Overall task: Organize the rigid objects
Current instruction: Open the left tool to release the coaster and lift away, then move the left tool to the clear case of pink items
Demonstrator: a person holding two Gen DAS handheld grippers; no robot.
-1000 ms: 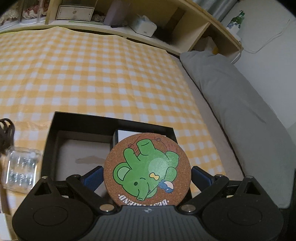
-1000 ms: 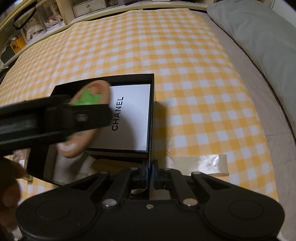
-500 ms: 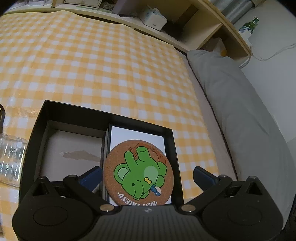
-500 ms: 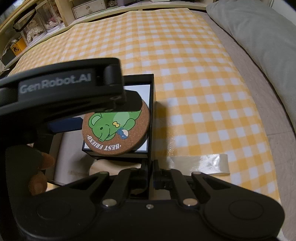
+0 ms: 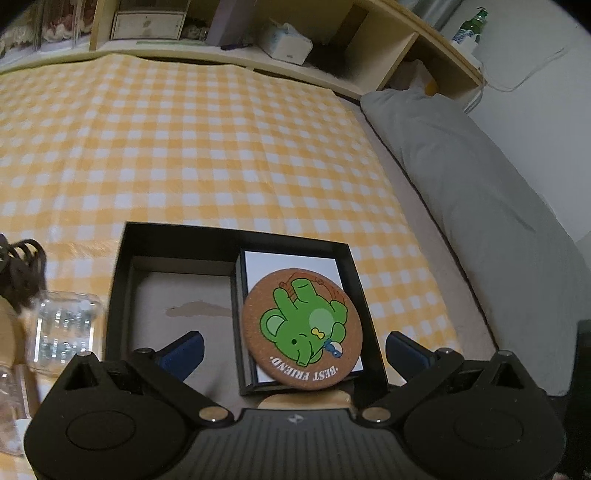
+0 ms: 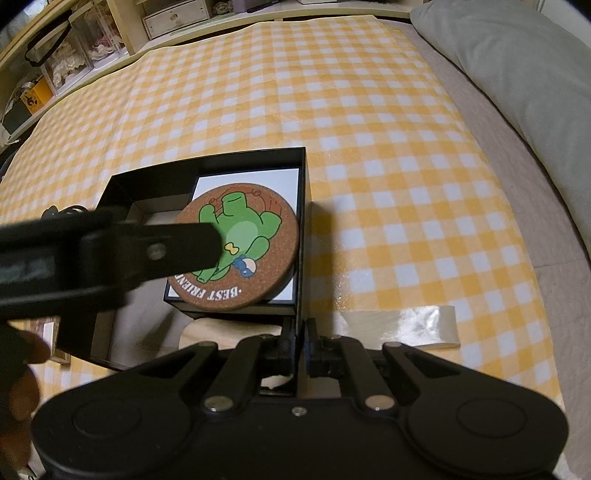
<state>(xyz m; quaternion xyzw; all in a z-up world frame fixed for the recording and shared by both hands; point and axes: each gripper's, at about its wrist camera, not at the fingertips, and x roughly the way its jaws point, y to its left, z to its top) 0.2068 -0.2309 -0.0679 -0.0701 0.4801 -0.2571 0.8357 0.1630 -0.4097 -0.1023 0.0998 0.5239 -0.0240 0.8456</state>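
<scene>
A round cork coaster (image 5: 302,328) with a green cartoon animal lies flat on a white card box (image 5: 295,260) in the right part of a black open box (image 5: 236,240). My left gripper (image 5: 293,349) is open and empty, its blue pads wide apart on either side above the coaster. In the right wrist view the coaster (image 6: 255,236) shows in the black box (image 6: 207,158), partly hidden by the left gripper's arm. My right gripper (image 6: 300,332) is shut on the black box's near right wall.
A clear plastic case (image 5: 62,328) and a dark cord (image 5: 22,269) lie left of the box. A roll of clear tape (image 6: 402,328) lies right of it. A grey pillow (image 5: 480,206) lines the right side. Shelves (image 5: 258,33) stand at the back.
My left gripper opened and let go of the coaster, which now lies flat on the white card box. The left gripper has drawn back. The right gripper has kept its hold.
</scene>
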